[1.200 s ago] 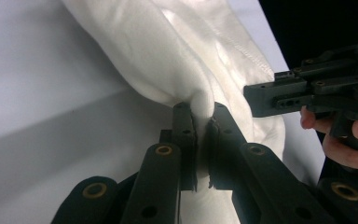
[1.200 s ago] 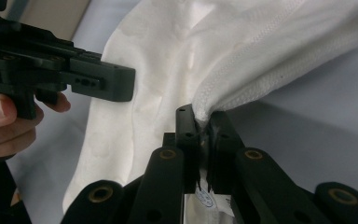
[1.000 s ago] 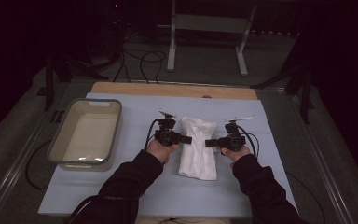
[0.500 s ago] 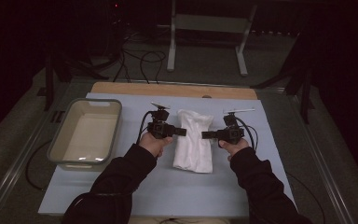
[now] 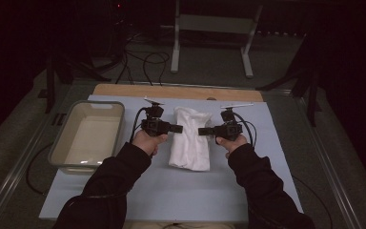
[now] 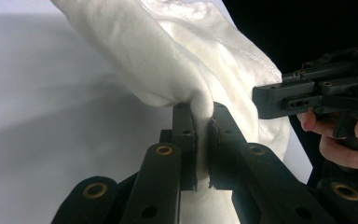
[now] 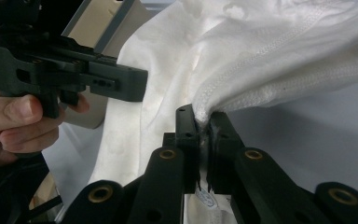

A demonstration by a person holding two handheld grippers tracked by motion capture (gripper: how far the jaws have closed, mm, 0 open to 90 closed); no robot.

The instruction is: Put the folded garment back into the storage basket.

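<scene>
A white cloth is laid out lengthwise in the middle of the pale blue surface, and it's pinched from both sides. In the high view the left gripper is pointed in at the cloth's left edge and the right gripper at its right edge, tips facing each other across the fabric, each held in a hand with a dark sleeve.

In the left gripper view a fold of the cloth is clamped between the two black fingers — they're closed on it, with fabric bunched up above the tips and more of it trailing down between them. The other gripper can be seen just off to the right, close to the cloth.

Same story in the right gripper view: a stitched hem of the cloth is squeezed between the closed fingers, and the fabric is lifted up and away from there. The opposite gripper and a hand are seen at the left, near the cloth.

On the left of the surface a beige tub is parked, well apart from the cloth. A strip of bare wood is visible along the far edge. The room behind is dark — cables on the floor and a light metal stand can be made out.
</scene>
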